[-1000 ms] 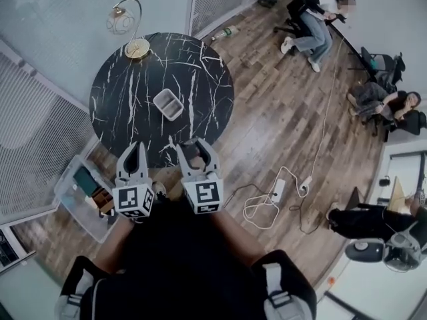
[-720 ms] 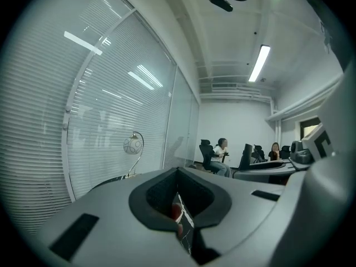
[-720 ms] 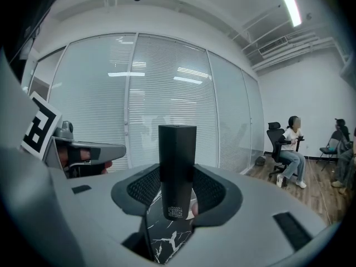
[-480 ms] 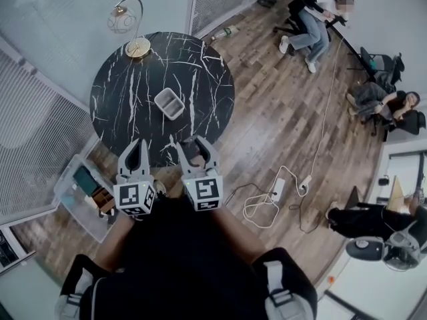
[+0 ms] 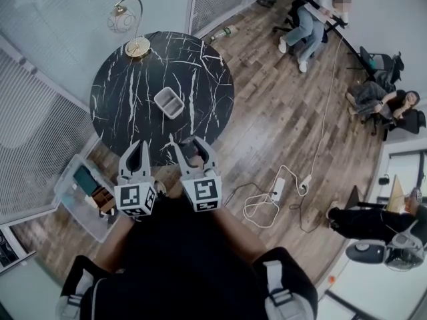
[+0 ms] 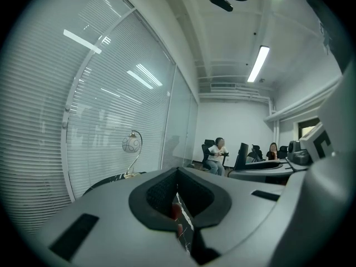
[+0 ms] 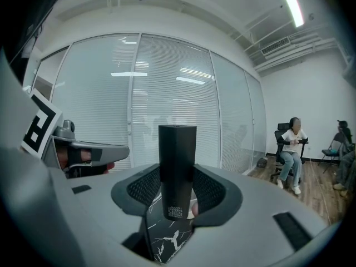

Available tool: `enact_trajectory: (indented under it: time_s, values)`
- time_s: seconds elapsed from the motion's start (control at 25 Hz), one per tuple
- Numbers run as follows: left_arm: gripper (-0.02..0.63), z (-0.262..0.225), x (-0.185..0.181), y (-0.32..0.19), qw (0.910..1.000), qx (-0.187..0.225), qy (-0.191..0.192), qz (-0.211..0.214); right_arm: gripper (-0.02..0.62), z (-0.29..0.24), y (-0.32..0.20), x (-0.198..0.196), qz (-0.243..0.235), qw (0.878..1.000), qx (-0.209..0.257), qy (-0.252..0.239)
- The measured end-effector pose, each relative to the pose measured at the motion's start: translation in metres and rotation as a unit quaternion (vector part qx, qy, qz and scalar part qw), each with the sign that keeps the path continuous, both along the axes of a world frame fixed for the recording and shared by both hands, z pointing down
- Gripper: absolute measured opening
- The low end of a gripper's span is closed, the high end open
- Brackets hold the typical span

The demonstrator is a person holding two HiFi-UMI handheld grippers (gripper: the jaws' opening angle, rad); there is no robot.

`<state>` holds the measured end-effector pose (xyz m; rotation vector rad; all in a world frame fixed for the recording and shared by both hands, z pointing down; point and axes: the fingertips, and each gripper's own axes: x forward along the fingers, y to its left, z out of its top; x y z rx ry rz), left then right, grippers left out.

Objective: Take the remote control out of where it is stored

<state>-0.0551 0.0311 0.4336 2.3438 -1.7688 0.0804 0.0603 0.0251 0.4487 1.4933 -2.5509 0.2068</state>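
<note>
A black remote control [image 7: 177,166] stands upright between the pads of my right gripper [image 7: 177,192], which is shut on it. In the head view this right gripper [image 5: 194,151] hovers over the near edge of the round black marble table [image 5: 127,99], and the remote is hard to make out there. My left gripper [image 5: 133,153] is held beside it at the same height, jaws shut with nothing in them; its pads [image 6: 162,192] meet in a narrow slit. A small white open tray [image 5: 169,103] sits in the middle of the table.
A gold arc lamp with a glass globe [image 5: 135,44] stands at the table's far edge. A clear plastic bin [image 5: 81,196] with items sits on the wood floor at left. A power strip and cable [image 5: 277,192] lie at right. Seated people [image 5: 310,19] are far right.
Both grippers have stayed almost where they were. The seated person at the far right has shifted in the chair.
</note>
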Motion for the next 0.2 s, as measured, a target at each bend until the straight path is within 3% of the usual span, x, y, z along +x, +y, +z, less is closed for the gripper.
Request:
enact_trajectory:
  time_s: [0.2]
  values:
    - [0.007,-0.0018,-0.0005,0.0001,1.0000,0.001,0.000,-0.002,0.180,-0.0019,0.0001,-0.0011,-0.004,1.000,0.003,0.003]
